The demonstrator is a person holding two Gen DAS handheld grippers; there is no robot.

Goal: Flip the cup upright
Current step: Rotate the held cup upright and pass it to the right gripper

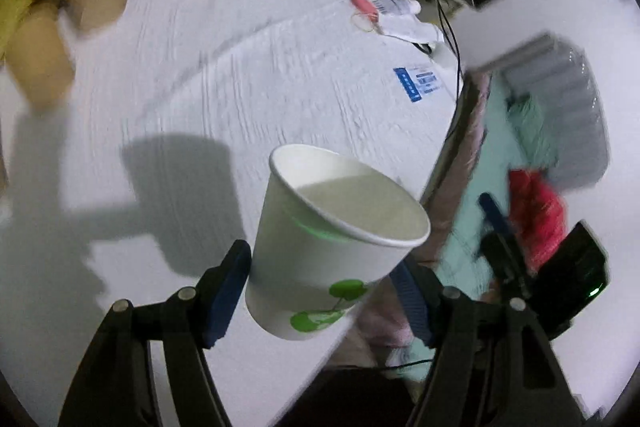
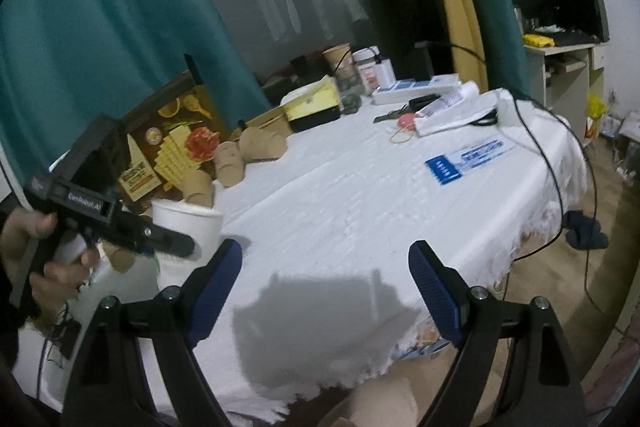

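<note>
held in the left gripper (image 1: 320,291): a white paper cup (image 1: 332,239), mouth up and tilted a little, lifted clear above the surface (image 1: 240,87) close to its near edge. blue pads (image 1: 226,291) pressed against the lower wall on either side, near the base, below the green print. seen also from the right wrist view, cup (image 2: 188,227) up off the cloth at the left edge, clamped by the left gripper (image 2: 160,239).

right gripper (image 2: 324,291) spread wide, nothing between the pads, hanging over the near edge of the surface.

likely very light and empty, no liquid visible inside. thin paper wall, soft and easy to crush or oval under a hard squeeze; rolled rim stiffer, base stiffest. best taken low on the wall as now, with gentle pressure. smooth coating possibly a bit slippery, though ribbed pads should help. easy to tip when set down, so worth placing base flat before letting go.
</note>
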